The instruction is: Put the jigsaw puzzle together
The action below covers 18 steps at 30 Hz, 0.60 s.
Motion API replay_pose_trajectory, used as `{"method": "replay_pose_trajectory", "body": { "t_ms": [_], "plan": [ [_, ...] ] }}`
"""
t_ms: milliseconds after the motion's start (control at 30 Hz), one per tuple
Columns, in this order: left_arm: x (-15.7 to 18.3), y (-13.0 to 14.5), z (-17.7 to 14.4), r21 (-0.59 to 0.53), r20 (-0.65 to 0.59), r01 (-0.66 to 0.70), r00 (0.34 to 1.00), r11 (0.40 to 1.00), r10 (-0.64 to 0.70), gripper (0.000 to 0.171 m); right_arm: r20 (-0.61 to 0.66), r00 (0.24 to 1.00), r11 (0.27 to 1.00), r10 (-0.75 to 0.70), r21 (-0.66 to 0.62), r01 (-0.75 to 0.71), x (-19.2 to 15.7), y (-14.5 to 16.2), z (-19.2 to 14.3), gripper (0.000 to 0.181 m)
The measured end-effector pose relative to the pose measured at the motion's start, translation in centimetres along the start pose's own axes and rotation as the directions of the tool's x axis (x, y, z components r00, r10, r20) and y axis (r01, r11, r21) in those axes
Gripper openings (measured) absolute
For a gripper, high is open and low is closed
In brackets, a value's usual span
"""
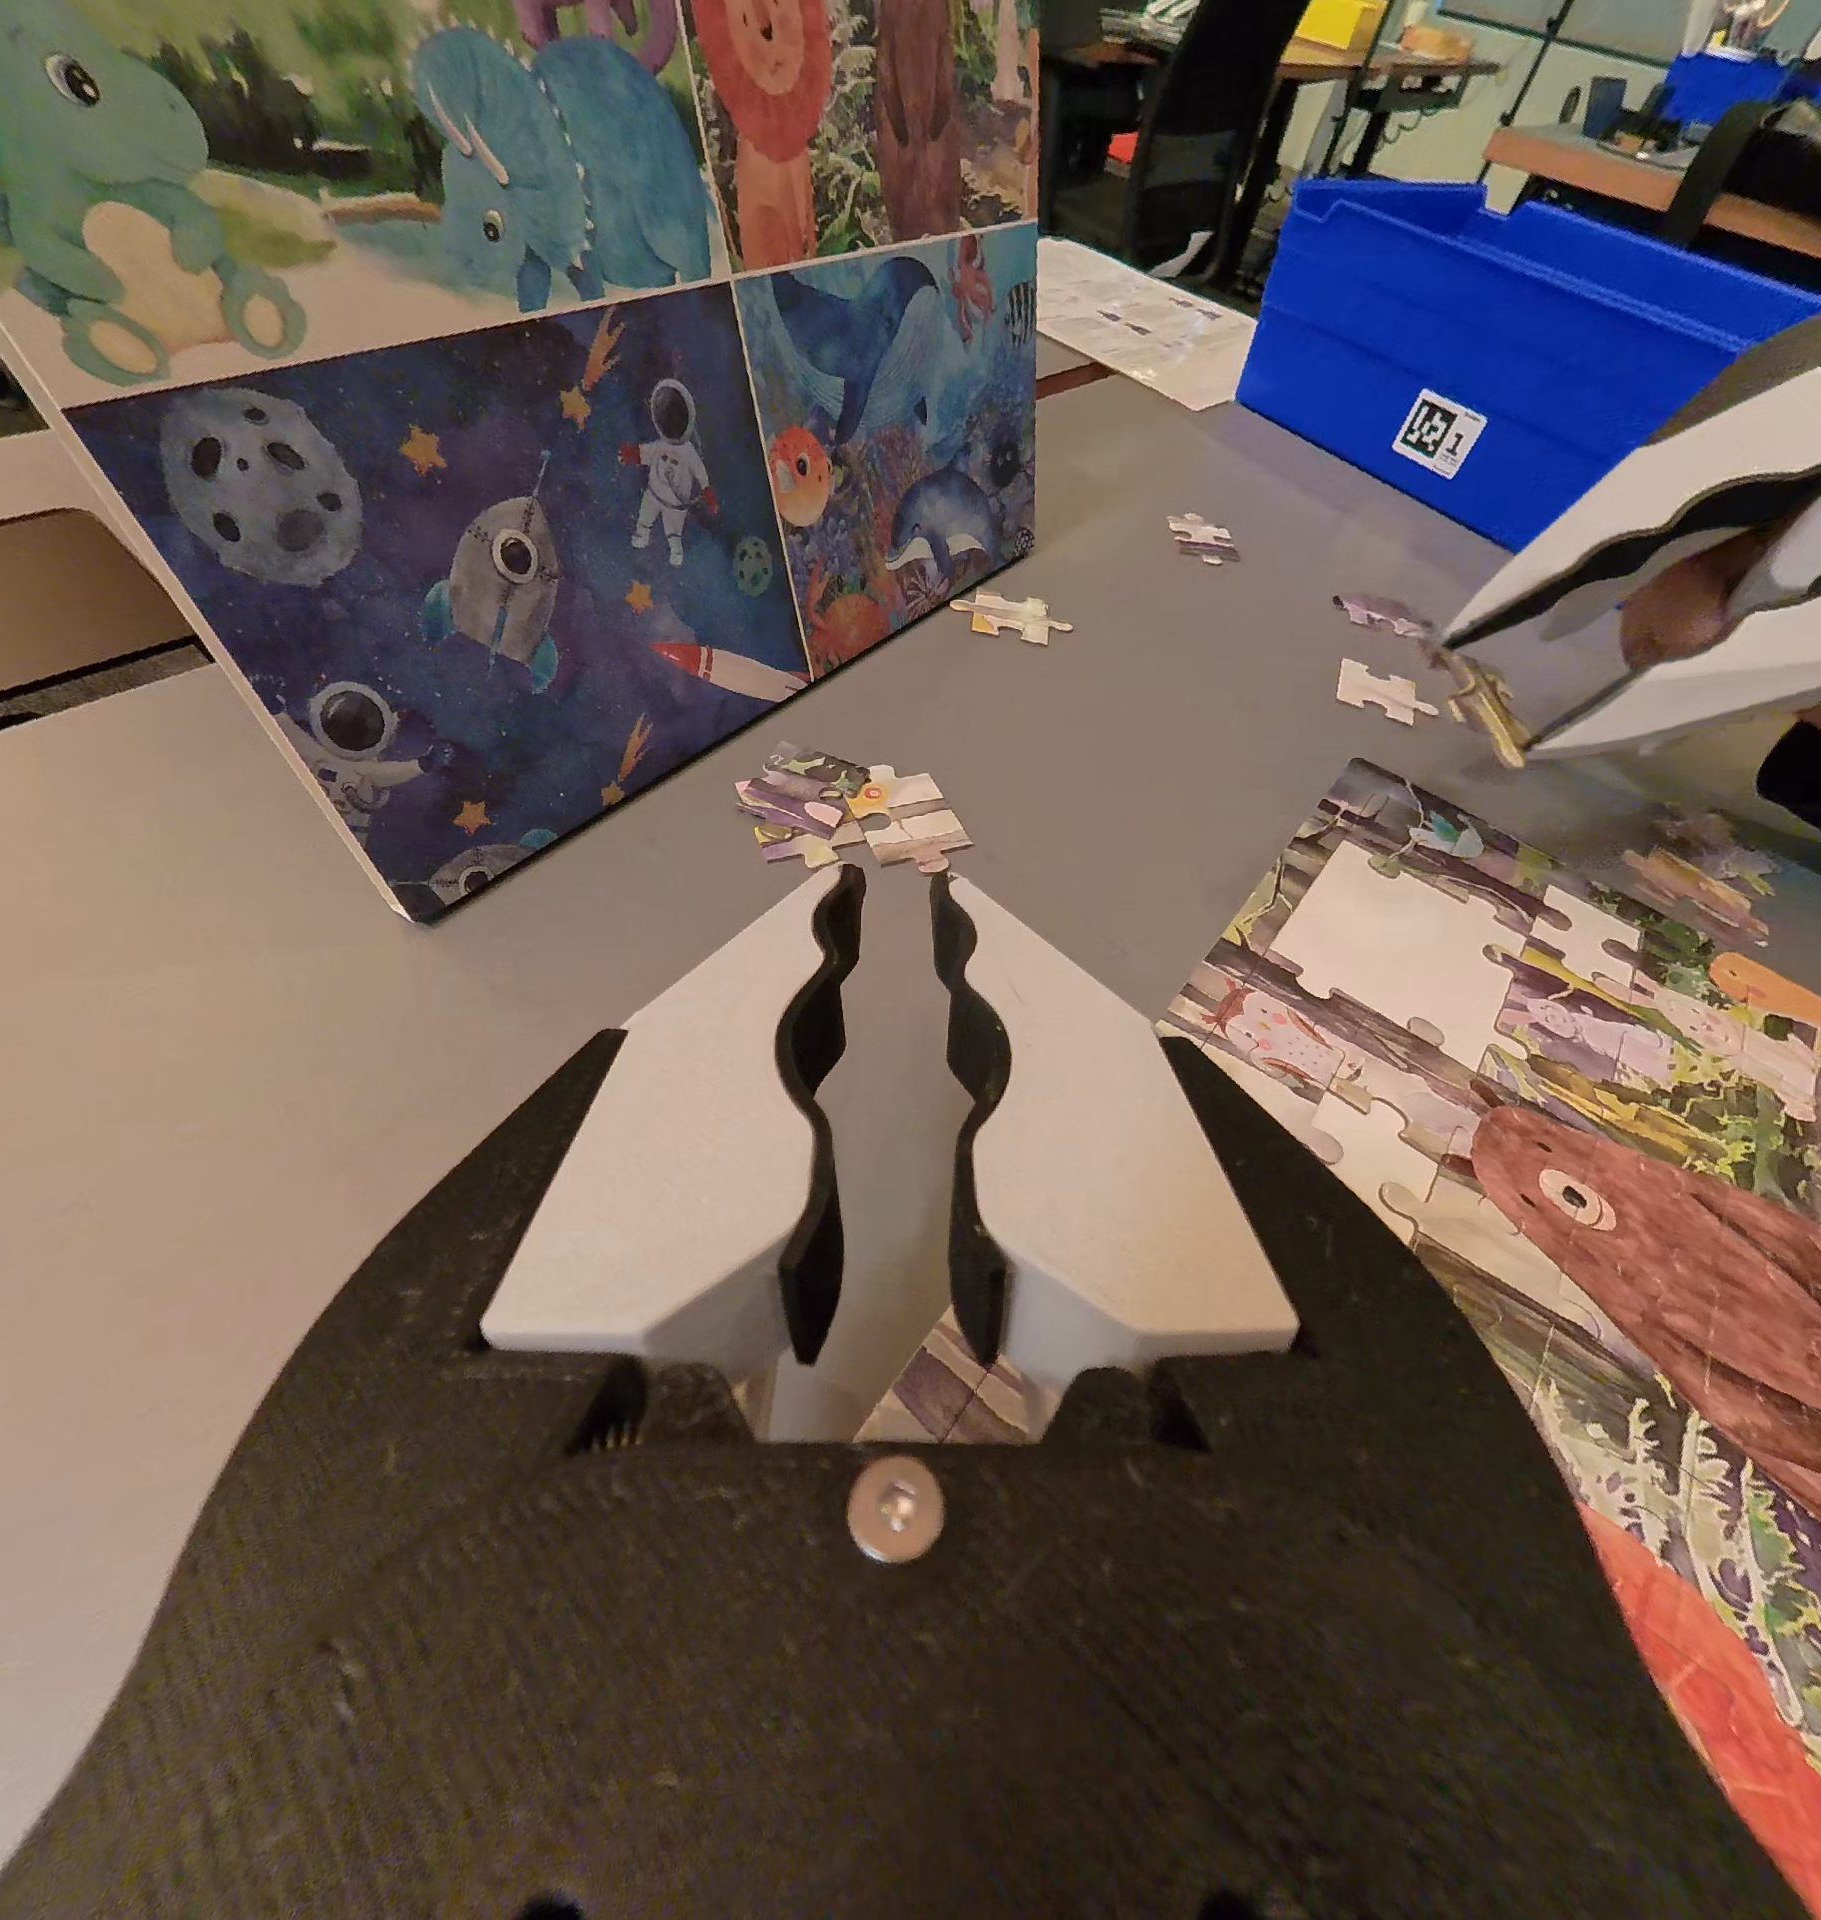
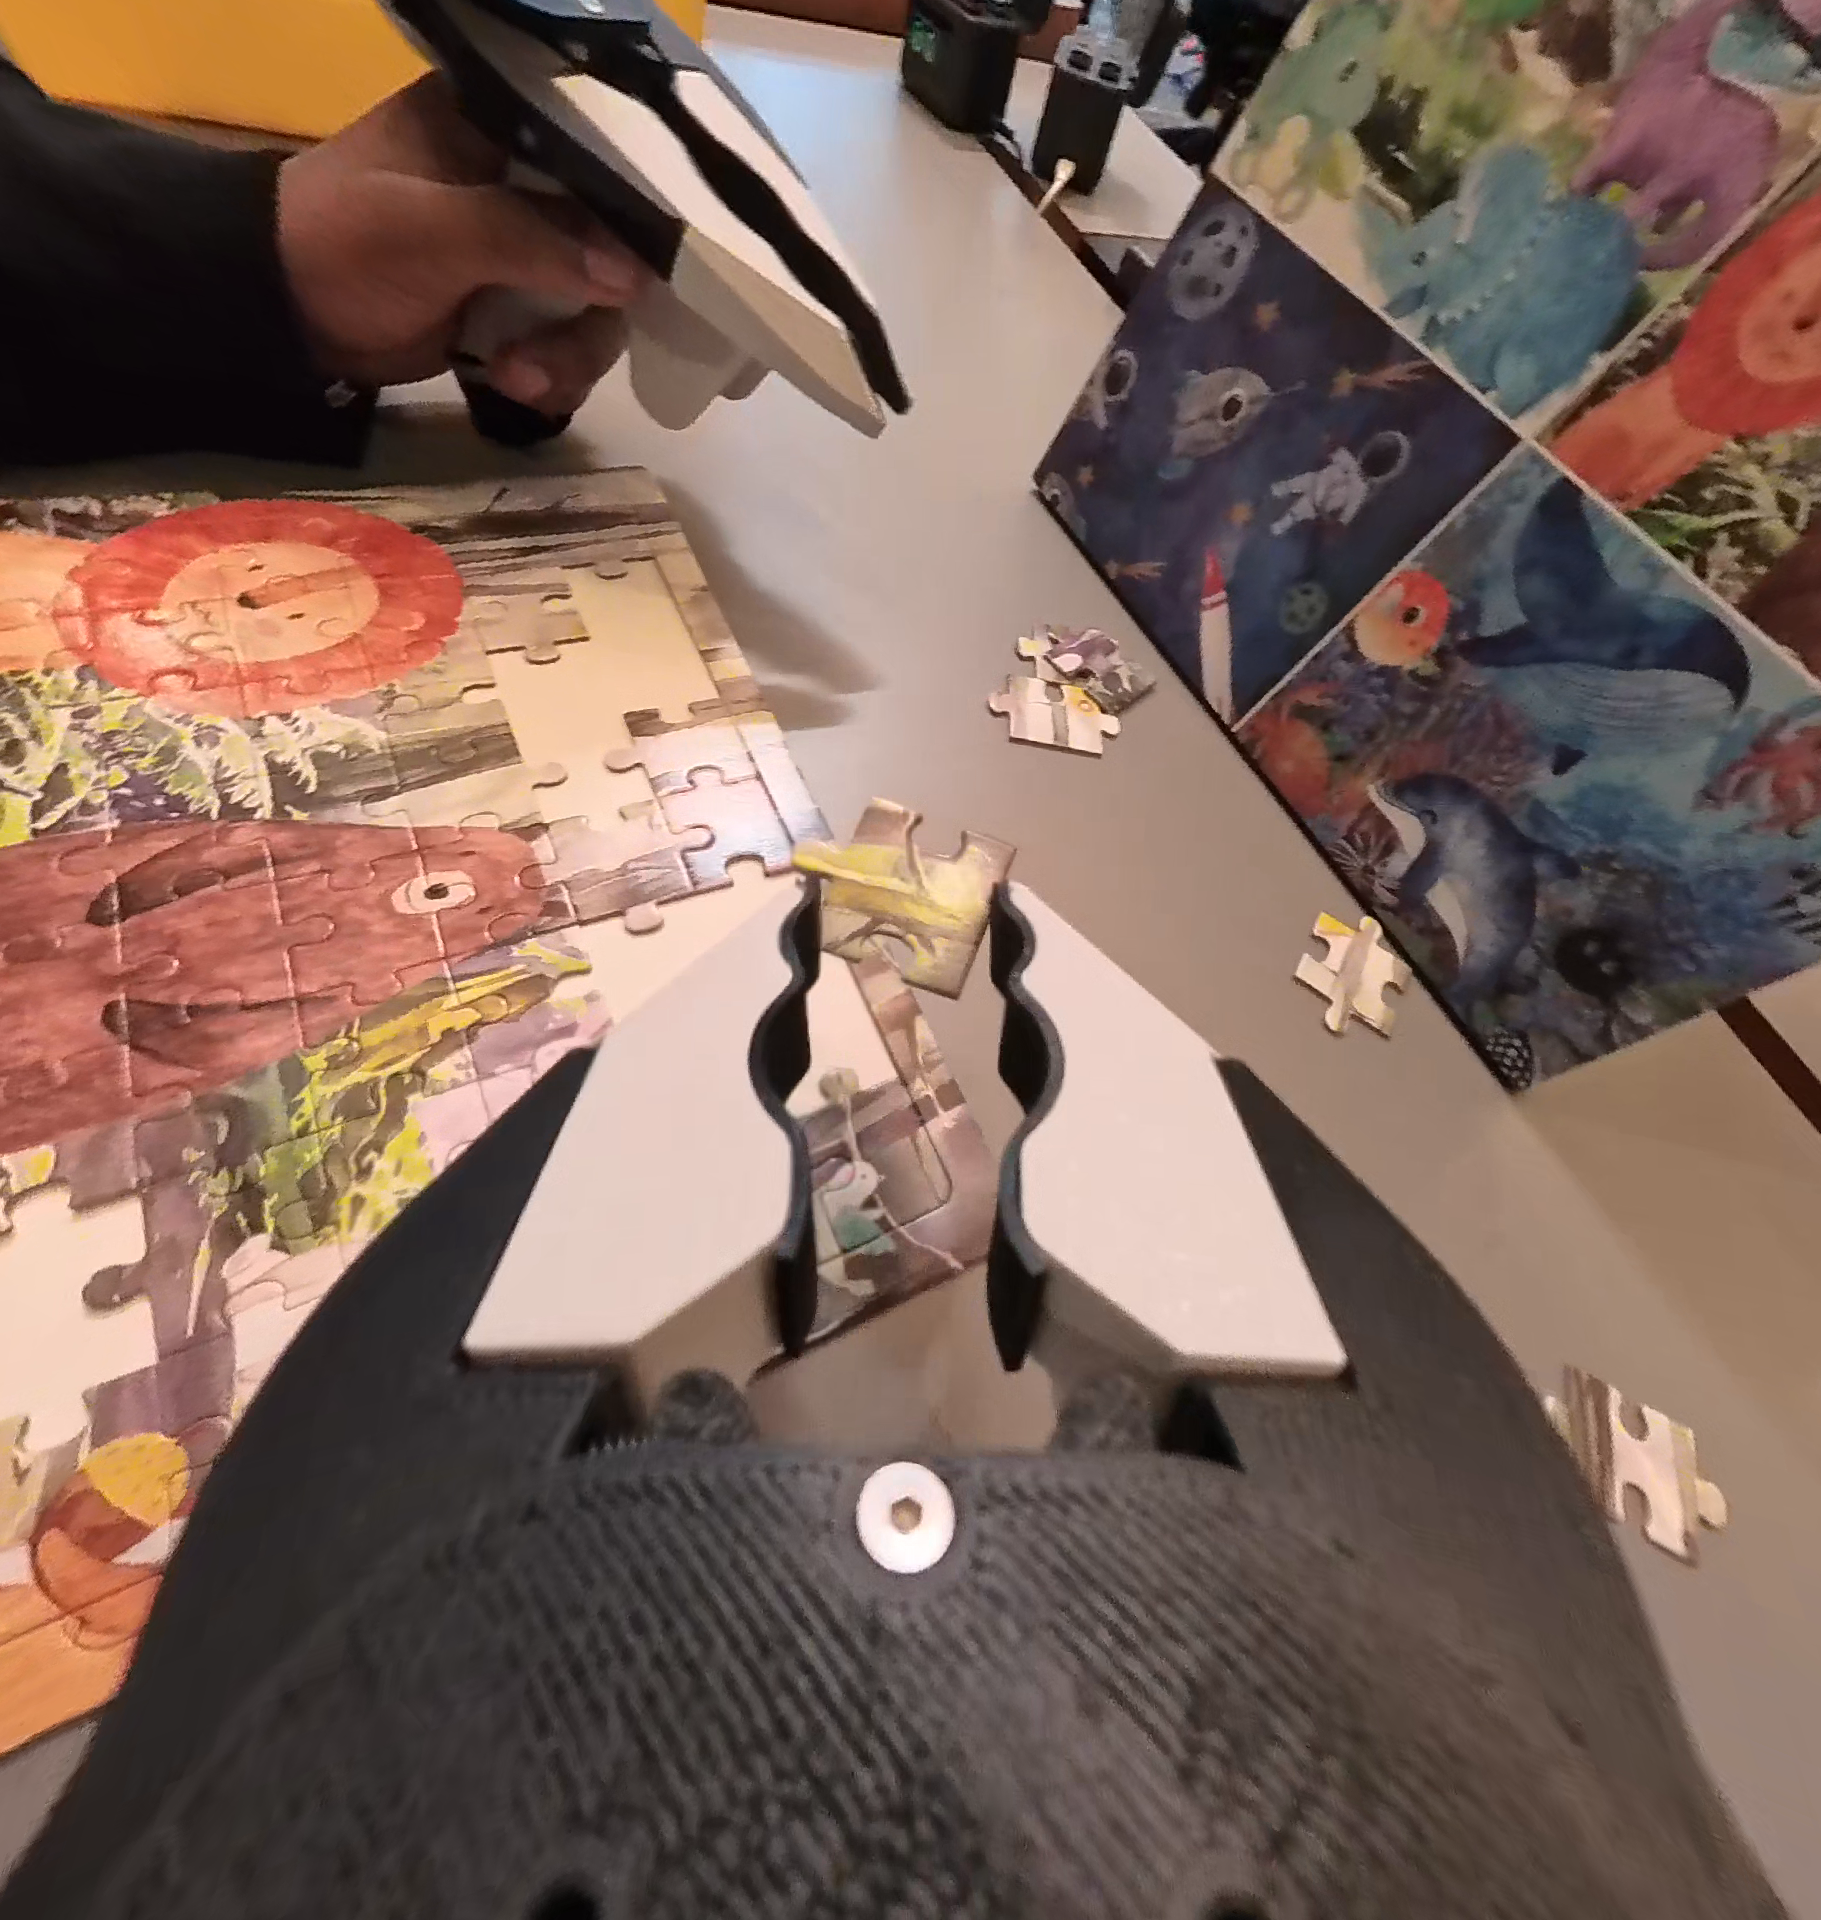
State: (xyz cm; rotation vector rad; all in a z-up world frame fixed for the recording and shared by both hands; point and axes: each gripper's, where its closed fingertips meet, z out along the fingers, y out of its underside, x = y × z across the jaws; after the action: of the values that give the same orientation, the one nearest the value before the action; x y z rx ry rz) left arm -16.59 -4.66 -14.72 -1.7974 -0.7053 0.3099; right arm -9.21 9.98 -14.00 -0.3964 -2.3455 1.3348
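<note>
A thin, light puzzle piece [image 2: 911, 894] is pinched by its edges in the right gripper [image 2: 901, 904], just off the 3 o'clock edge of the half-built puzzle [image 2: 293, 769] on the bench [image 2: 989, 499]. The left gripper [image 1: 890, 883] is held slightly open and empty near loose pieces [image 1: 854, 805]. The card is judged stiff but easily bent, best gripped across flat sides, not tabs.

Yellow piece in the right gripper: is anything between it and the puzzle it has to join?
Nothing visible. The yellow piece, pinched at the right gripper fingertips, hangs just off the puzzle edge with only bare table beyond it. The left gripper hovers farther back, clear of it.
</note>
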Motion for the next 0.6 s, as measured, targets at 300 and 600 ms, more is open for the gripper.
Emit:
{"method": "replay_pose_trajectory", "body": {
  "t_ms": [300,600],
  "plan": [
    [0.0,0.0,0.0,0.001,0.000,0.000,1.000,1.000,0.000,0.011,0.044,0.998,0.999,-0.051,-0.003,0.051,-1.0,-0.1,-0.2,0.031],
    [0.0,0.0,0.0,0.002,0.001,-0.004,1.000,1.000,0.004,0.010,0.082,0.993,0.997,-0.081,0.003,0.081,-2.0,-0.5,-0.7,0.031]
  ]
}}
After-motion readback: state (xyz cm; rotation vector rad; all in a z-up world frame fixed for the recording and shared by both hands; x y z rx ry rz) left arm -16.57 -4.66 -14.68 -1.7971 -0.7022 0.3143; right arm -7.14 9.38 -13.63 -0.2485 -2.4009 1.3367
